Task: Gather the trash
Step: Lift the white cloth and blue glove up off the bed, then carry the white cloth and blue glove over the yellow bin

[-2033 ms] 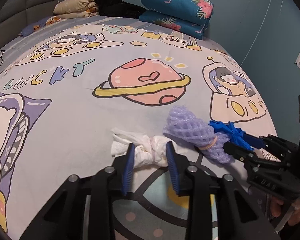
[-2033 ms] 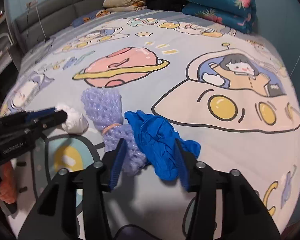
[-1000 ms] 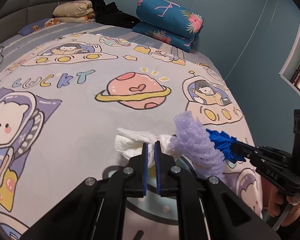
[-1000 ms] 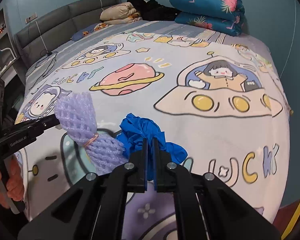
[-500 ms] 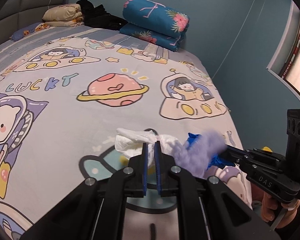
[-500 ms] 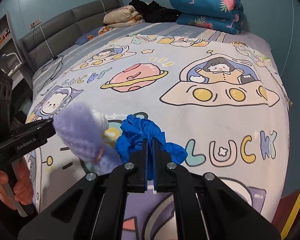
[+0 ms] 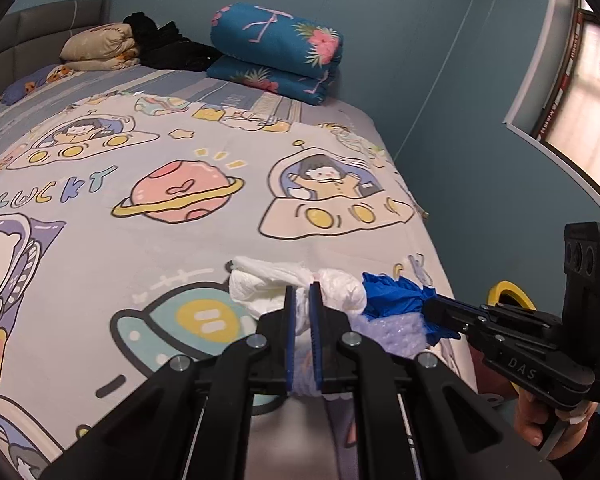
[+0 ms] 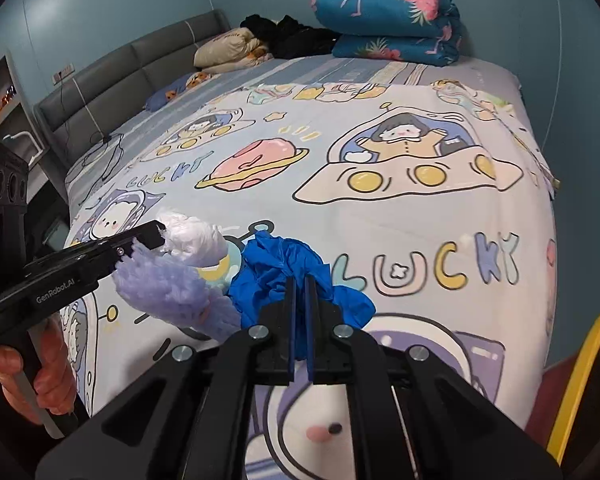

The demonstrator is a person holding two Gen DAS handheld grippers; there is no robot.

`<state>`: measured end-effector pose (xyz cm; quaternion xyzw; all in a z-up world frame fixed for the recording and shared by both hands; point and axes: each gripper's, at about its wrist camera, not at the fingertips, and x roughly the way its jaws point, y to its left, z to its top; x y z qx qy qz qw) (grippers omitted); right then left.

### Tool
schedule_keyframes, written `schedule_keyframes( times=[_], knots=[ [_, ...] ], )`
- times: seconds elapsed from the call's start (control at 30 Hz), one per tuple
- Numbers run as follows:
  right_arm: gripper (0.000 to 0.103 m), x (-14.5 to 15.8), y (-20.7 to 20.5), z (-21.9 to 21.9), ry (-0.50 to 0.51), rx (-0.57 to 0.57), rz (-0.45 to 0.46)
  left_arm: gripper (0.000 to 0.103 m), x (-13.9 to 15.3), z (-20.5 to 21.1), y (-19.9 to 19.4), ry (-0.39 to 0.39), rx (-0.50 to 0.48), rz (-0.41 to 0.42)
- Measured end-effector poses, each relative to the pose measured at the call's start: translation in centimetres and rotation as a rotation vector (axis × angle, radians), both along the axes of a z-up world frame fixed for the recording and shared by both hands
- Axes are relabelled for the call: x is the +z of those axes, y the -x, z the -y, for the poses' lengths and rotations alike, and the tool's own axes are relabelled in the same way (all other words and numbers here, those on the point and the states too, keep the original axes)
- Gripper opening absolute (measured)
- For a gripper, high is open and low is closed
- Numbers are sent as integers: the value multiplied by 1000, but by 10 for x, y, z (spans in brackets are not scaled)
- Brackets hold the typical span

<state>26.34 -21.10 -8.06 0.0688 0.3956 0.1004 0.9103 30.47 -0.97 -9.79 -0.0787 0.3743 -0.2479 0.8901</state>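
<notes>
Left claw point(image 7: 302, 300): lower centre of its frame; pressed together on the white tissue wad point(image 7: 260, 286), which bulges out either side of the blue pads
Right claw point(image 8: 299, 292): lower centre of its frame; pinching the blue glove point(image 8: 276, 268), crumpled above the pads
Purple foam net point(image 8: 168, 284): hanging left of the glove, touching it; blurred
Bed point(image 7: 100, 248): cartoon space-print sheet filling mid-frame beneath the held trash
Folded quilt point(image 7: 276, 52): teal, flowered; top centre, against the wall
Headboard point(image 8: 112, 76): grey; upper left
</notes>
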Motion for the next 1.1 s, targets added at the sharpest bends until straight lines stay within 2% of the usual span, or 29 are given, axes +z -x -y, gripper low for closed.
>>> schedule_keyframes(
  times=[0.3, 1.1],
  knots=[
    [3, 12, 31, 36, -56, -49, 15, 6, 21, 30, 21, -3, -58, 37],
    [3, 34, 96, 134, -46, -230, 90, 6, 72, 121, 75, -6, -213, 130]
  ],
)
